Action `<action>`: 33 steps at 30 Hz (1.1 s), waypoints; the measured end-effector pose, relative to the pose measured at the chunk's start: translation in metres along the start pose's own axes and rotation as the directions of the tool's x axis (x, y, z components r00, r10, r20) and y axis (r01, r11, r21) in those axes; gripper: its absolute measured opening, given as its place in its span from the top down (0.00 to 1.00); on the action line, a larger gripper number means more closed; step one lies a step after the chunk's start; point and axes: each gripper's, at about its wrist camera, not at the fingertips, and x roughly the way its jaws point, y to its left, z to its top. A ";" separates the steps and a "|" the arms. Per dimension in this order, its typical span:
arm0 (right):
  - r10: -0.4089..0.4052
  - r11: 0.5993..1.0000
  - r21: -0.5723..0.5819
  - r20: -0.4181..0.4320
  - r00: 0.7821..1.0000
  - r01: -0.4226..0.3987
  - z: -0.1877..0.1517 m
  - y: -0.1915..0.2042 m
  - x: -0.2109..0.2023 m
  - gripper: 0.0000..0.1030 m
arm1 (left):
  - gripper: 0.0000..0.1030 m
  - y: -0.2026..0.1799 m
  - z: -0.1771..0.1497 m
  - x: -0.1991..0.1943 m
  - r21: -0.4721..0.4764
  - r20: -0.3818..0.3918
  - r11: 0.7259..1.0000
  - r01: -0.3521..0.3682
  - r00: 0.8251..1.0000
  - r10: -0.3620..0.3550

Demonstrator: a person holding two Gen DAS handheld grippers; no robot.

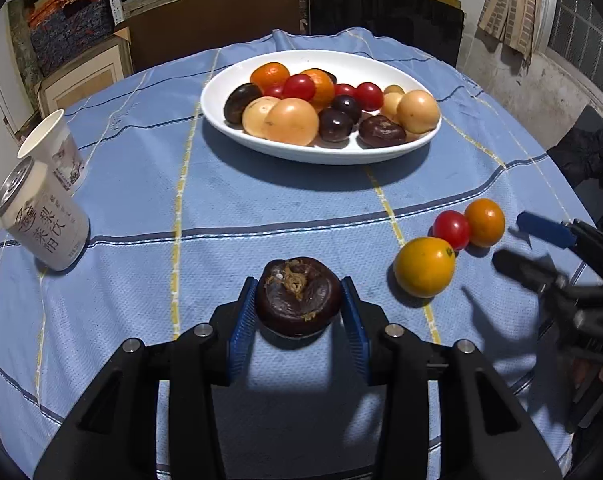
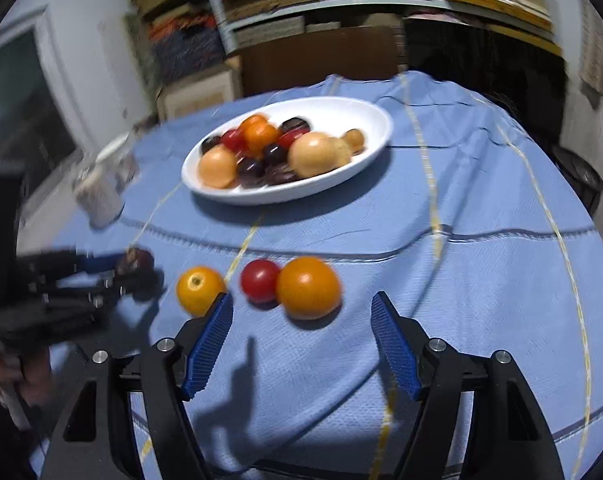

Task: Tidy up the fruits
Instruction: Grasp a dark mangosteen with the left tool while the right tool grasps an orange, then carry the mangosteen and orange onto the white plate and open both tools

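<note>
My left gripper (image 1: 299,300) is shut on a dark brown, wrinkled fruit (image 1: 298,296) low over the blue tablecloth; the right wrist view shows this left gripper (image 2: 135,276) and dark fruit (image 2: 139,260) at its left, blurred. To the right lie a yellow-orange fruit (image 1: 423,267) (image 2: 199,289), a red tomato (image 1: 451,229) (image 2: 260,280) and an orange fruit (image 1: 484,222) (image 2: 308,287). My right gripper (image 2: 301,298) (image 1: 521,248) stands open just short of them, nothing between its pads. A white oval plate (image 1: 341,60) (image 2: 341,112) further back holds several mixed fruits.
A white drink can (image 1: 41,220) (image 2: 97,196) and a paper cup (image 1: 55,148) (image 2: 117,156) stand at the table's left edge. A dark chair back (image 1: 381,12) rises behind the table, with shelves and boxes beyond. A hand (image 2: 5,376) grips the left tool.
</note>
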 end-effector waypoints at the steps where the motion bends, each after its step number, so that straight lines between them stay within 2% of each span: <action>1: -0.012 1.000 -0.018 -0.017 1.000 0.012 0.000 0.001 0.003 0.36 | 0.60 0.002 0.000 0.001 -0.008 -0.003 1.000 0.009 1.000 -0.009; 7: -0.072 0.994 -0.093 -0.080 0.994 0.064 0.009 -0.003 0.022 0.40 | 0.60 0.006 -0.004 0.004 -0.019 -0.014 0.999 0.030 0.999 -0.030; 8: -0.079 0.992 -0.107 -0.091 0.993 0.069 0.011 -0.004 0.026 0.46 | 0.60 0.007 -0.004 0.005 -0.022 -0.015 0.999 0.034 0.999 -0.035; 13: -0.055 0.990 -0.138 -0.088 0.995 0.042 0.017 -0.004 0.034 0.61 | 0.60 0.008 -0.006 0.010 -0.023 -0.028 0.999 0.035 0.999 -0.035; 21: -0.024 0.996 -0.092 -0.064 0.998 0.018 0.014 -0.004 0.020 0.62 | 0.60 0.007 -0.004 0.005 -0.024 -0.022 0.999 0.034 0.999 -0.034; 33: 0.100 0.994 0.042 0.021 0.995 -0.101 0.009 -0.015 -0.029 0.62 | 0.60 0.001 -0.005 -0.028 -0.003 0.023 0.999 0.039 0.999 -0.039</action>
